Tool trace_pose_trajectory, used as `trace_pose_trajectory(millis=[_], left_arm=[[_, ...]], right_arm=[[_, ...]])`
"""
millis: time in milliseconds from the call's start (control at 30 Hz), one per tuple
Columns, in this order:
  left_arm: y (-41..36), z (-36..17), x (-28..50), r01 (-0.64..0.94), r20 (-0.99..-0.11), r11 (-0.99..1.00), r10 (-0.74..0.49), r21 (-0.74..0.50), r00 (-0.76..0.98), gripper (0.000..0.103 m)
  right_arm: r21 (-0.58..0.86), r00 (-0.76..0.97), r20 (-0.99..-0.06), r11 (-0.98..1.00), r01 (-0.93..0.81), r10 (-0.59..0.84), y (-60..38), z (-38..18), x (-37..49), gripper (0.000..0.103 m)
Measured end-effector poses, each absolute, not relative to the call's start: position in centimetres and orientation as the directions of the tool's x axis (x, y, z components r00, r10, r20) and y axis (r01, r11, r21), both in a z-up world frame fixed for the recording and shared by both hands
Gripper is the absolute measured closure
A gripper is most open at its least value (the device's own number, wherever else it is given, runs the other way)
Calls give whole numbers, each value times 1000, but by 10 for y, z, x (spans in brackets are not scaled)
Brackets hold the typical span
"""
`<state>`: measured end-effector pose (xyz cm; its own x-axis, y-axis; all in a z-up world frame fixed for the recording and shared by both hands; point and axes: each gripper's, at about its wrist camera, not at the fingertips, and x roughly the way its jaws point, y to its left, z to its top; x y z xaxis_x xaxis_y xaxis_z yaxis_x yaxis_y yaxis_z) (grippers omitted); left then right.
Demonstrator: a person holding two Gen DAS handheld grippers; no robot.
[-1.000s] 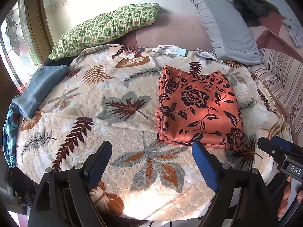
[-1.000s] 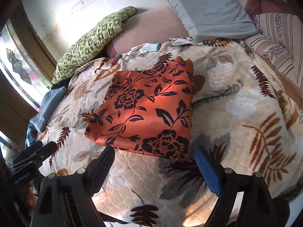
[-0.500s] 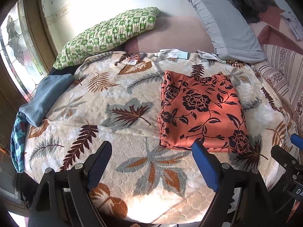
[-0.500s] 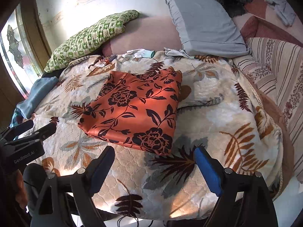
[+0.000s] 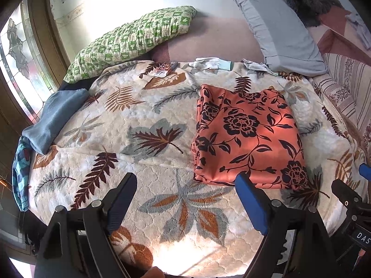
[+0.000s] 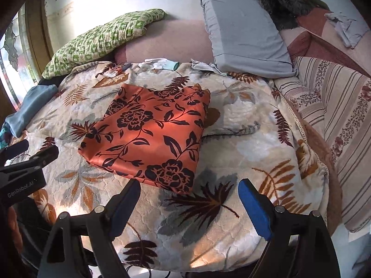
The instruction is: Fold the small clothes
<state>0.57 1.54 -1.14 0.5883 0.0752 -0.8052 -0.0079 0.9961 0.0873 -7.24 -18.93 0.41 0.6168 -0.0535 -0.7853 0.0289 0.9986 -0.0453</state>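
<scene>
An orange garment with black flowers (image 5: 248, 136) lies folded into a flat rectangle on the leaf-patterned blanket (image 5: 139, 125). It also shows in the right wrist view (image 6: 153, 136). My left gripper (image 5: 186, 199) is open and empty, above the blanket just in front of the garment's near left corner. My right gripper (image 6: 189, 203) is open and empty, just in front of the garment's near right corner. Neither gripper touches the cloth. The right gripper shows at the right edge of the left wrist view (image 5: 352, 199), and the left gripper at the left edge of the right wrist view (image 6: 25, 162).
A green checked pillow (image 5: 132, 39) and a grey pillow (image 5: 278, 30) lean at the back. White gloves (image 5: 208, 63) and a small box (image 5: 167, 66) lie near them. A blue folded cloth (image 5: 53, 120) sits at the left edge. A striped cover (image 6: 336, 115) lies to the right.
Both grippers have pulled back and up from the folded garment, so more of the bed shows. The garment has not moved.
</scene>
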Motion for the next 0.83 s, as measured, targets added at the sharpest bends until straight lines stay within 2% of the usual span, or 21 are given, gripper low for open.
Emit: trace_pose_trajectory(millis=[233,600,833], left_arm=[[9,-12,14,31,-817,1000,-15,3,577,16],[7,-14,30,29,-827,999,-31,-18,561,16],[5,-8,32,45,-800,998,-58,-39,597,12]], right_arm=[[-54,621,-782,998,20,-55,-193,5,-69,15],[-89,611,-788,996,15,-79,-193,1,-52,15],[-101,605,-792,995,5,-83,-187,0,-45,15]])
